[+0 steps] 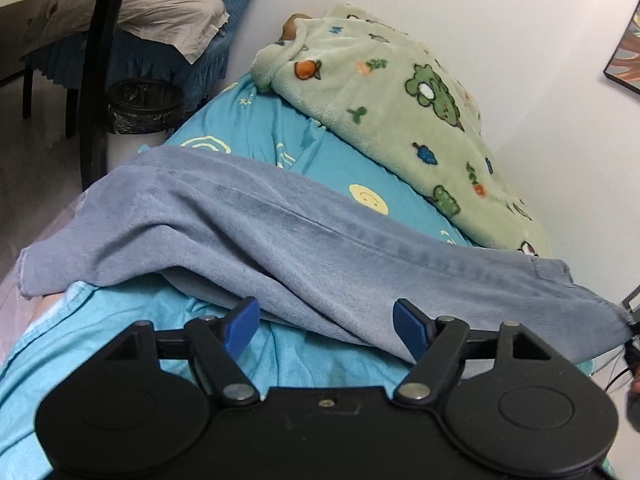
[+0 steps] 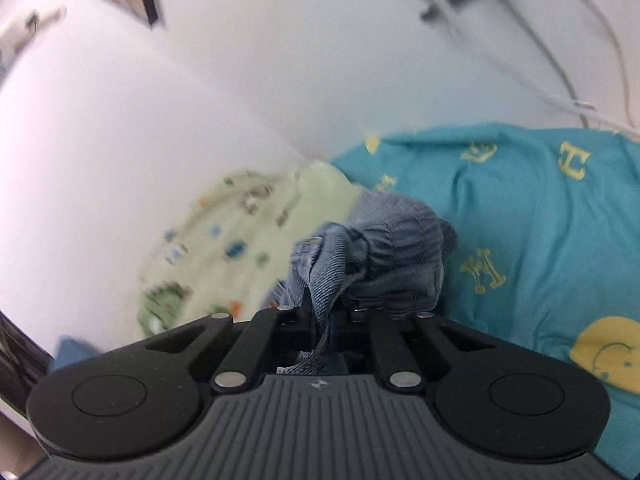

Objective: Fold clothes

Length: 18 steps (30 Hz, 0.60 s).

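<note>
While the right tool [image 2: 326, 316] pinches a bunched fold of faded blue denim jeans [image 1: 304, 240], the left tool [image 1: 322, 330] hovers wide open and empty at their near edge. They stretch lengthwise across the teal bedsheet [image 1: 260, 128], soft and creased, just before the fleecy green blanket [image 1: 400, 104].

A home bedroom: a bed against a white wall [image 1: 460, 20] with a teal sheet [image 1: 256, 120] and green fleece blanket [image 1: 392, 112], a framed picture [image 1: 628, 60], and a bin [image 1: 144, 106] on the floor.
</note>
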{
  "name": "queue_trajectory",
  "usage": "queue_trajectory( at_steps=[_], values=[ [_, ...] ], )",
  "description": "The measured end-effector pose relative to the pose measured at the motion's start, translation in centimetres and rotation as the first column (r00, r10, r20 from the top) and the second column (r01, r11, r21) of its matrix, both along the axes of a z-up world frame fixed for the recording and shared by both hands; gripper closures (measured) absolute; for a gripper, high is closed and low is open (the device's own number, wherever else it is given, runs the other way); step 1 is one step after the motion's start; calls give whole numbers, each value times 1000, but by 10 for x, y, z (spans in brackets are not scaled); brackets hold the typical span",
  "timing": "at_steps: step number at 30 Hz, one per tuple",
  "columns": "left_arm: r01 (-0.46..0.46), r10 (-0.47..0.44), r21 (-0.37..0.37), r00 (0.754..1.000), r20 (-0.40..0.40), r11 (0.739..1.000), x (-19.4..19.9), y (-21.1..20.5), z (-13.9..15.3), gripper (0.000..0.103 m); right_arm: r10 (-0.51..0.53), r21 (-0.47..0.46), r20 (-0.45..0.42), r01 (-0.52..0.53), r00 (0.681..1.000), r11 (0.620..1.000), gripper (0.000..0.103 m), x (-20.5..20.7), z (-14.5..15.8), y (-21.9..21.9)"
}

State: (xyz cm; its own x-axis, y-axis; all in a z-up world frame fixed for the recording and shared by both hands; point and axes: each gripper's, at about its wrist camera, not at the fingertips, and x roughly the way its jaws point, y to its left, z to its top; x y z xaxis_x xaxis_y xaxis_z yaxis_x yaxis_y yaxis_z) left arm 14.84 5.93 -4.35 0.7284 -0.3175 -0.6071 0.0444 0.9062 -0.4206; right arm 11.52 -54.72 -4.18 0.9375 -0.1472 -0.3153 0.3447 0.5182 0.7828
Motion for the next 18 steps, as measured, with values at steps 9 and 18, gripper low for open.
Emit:
queue_trajectory(
  at_steps=[9,18],
  values=[
    [59,-61,62,997,36,996,-17,-28,23,32,-112,8,-39,113,993,994,97,-69,-12,-44],
    [78,-83,179,996,18,981,22,-55,-2,32,-116,5,-115,118,987,993,97,-76,-44,-38]
  ],
)
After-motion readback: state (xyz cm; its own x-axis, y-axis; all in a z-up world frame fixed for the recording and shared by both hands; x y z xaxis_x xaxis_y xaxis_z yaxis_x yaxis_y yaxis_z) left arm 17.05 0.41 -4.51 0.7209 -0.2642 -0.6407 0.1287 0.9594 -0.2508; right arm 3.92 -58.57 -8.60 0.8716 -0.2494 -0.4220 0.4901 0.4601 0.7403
